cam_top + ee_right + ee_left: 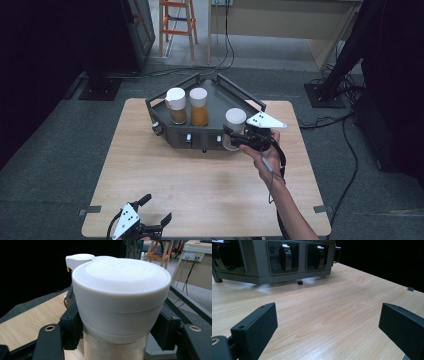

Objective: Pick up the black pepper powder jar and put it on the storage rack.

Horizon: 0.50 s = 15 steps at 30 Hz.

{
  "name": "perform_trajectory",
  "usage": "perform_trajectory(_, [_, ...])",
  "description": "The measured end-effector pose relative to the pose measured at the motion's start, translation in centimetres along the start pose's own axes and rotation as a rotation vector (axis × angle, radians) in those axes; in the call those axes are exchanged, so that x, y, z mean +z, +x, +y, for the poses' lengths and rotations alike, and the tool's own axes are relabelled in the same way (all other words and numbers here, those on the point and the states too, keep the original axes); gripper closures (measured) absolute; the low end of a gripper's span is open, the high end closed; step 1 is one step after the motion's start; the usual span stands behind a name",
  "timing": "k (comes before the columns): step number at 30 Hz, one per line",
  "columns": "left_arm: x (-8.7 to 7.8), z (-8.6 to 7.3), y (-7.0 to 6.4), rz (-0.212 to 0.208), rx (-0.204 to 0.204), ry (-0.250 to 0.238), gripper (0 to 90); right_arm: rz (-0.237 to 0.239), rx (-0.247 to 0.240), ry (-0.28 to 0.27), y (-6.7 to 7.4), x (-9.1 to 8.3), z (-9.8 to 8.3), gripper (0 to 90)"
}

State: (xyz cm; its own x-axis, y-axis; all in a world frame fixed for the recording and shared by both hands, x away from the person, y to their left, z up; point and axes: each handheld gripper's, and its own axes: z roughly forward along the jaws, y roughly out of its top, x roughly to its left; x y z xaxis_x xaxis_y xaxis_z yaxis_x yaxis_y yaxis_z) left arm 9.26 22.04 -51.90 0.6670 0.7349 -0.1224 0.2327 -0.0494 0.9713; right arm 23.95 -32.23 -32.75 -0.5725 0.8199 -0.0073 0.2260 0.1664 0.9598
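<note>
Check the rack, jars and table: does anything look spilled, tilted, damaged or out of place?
Nothing stands out. Two amber-filled jars stand upright in the grey rack; the right gripper holds a pale white-lidded jar upright. The table shows no spills.

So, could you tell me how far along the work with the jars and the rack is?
Two jars with orange-brown contents stand in the grey rack. In hand: the right gripper is clamped on the white-lidded jar at the rack's near right corner. The left gripper waits open over the table. Whether that jar is going in or coming out is unclear.
</note>
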Motion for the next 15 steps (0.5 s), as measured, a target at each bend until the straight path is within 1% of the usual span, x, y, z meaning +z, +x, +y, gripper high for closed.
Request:
perform_trajectory(5, [-0.1, 0.0, 0.1, 0.003, -0.003, -0.001, 1.9, -0.003, 0.006, 0.006, -0.1, 1.2, 1.0, 35.0])
perform_trajectory(9, [0.0, 0.0, 0.0, 0.001, -0.001, -0.001, 1.9, -0.014, 0.005, 0.010, 0.0, 2.2, 1.7, 35.0])
perform_trajectory(11, [0.0, 0.0, 0.0, 0.000, -0.001, -0.001, 1.8, -0.017, 0.019, 0.010, -0.2, 2.8, 1.9, 35.0])
perform_trajectory(13, [0.0, 0.0, 0.0, 0.000, -0.001, -0.002, 1.8, -0.027, 0.028, 0.009, -0.2, 3.3, 2.2, 35.0])
perform_trajectory(15, [0.0, 0.0, 0.0, 0.001, -0.002, -0.002, 1.9, -0.044, 0.024, 0.009, -0.2, 3.8, 2.4, 35.0])
